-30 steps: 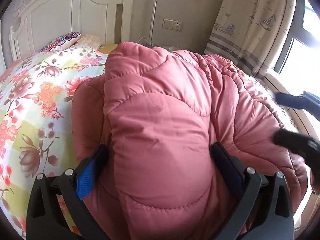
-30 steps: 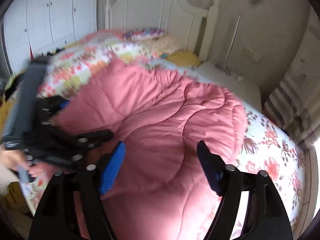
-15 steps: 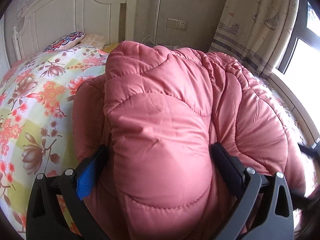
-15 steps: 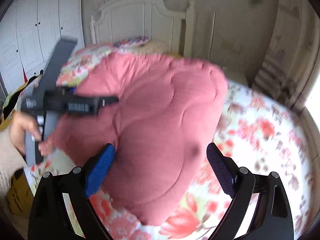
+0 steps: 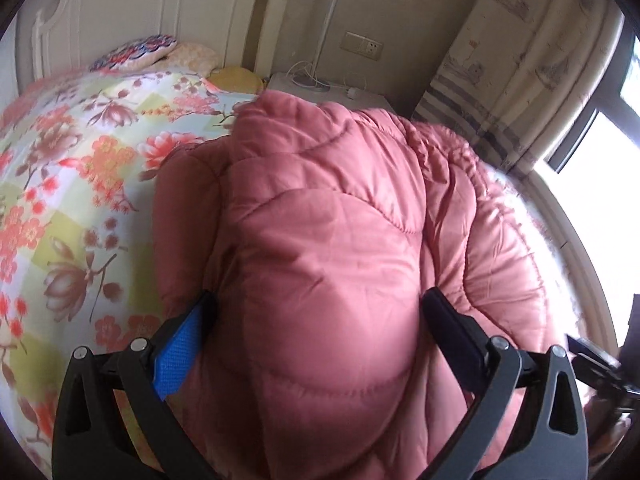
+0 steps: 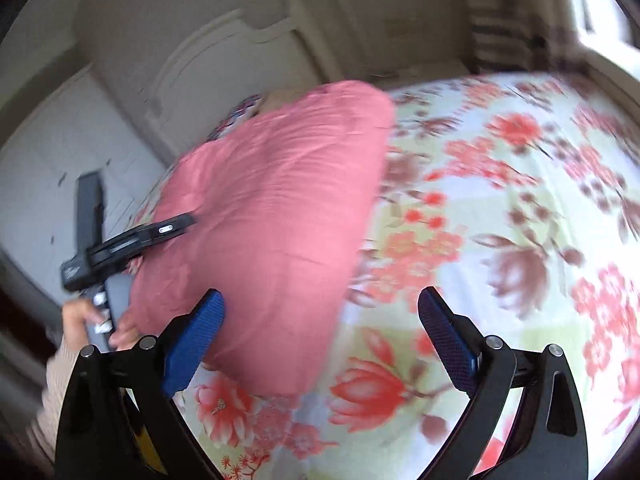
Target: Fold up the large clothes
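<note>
A bulky pink quilted garment (image 5: 340,248) lies bunched on the floral bedspread (image 5: 72,168). My left gripper (image 5: 320,312) is open, its jaws wide apart on either side of a thick fold of the garment, which bulges between them. In the right wrist view the garment (image 6: 272,216) lies left of centre, and the left gripper (image 6: 132,244) pushes against its left edge. My right gripper (image 6: 320,308) is open and empty, over the garment's near right edge and the bedspread (image 6: 500,240).
A white headboard (image 5: 132,12) and pillows (image 5: 136,52) stand at the bed's far end. A nightstand (image 5: 328,88) with a lamp pole, a curtain (image 5: 520,60) and a window (image 5: 600,168) are on the right. White wardrobes (image 6: 52,168) stand left.
My right gripper has pulled back and swung right, off the garment and toward the bare bedspread. My left gripper has stayed around the fold, with its view tilting slightly.
</note>
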The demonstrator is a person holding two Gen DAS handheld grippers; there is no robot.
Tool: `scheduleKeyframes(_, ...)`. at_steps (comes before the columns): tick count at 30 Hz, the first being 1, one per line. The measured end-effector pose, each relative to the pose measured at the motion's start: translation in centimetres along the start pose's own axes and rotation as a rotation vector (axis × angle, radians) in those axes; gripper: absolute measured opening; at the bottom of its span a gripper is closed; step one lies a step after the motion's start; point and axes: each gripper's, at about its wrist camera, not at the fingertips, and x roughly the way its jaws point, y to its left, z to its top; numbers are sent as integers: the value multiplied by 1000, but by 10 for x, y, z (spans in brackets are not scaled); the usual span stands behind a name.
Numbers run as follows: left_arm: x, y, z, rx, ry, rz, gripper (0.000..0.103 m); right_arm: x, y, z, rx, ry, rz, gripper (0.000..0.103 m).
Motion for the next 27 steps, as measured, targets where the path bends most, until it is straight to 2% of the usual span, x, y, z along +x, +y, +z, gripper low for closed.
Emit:
scheduleKeyframes(4, -15, 14, 0, -44, -15, -38, 101, -11, -7, 0, 15, -25, 30, 95)
scheduleKeyframes(8, -10, 30, 0, -65, 22, -90, 101, -2, -17, 13, 98, -38, 113, 99)
scheduleKeyframes(11, -6, 43, -2, -92, 30, -139, 101, 22, -29, 25, 209, 28, 142, 99)
scheduleKeyframes(13, 1, 57, -2, -133, 52, -200, 101, 36, -31, 29, 254, 77, 150, 99)
scheduleKeyframes(15, 13, 73, -4, -198, 92, -291, 101, 46, -29, 33, 274, 92, 205, 99)
scheduleKeyframes(17, 26, 82, -8, -257, 141, -378, 101, 53, -19, 39, 241, 100, 227, 99)
scheduleKeyframes(18, 29, 86, -8, -270, 138, -418, 101, 56, -14, 41, 221, 106, 226, 99)
scheduleKeyframes(23, 37, 81, -3, -230, 149, -464, 101, 79, 0, 48, 210, 158, 227, 99)
scheduleKeyframes(27, 42, 68, -1, -196, 142, -495, 101, 96, -2, 47, 235, 168, 275, 99)
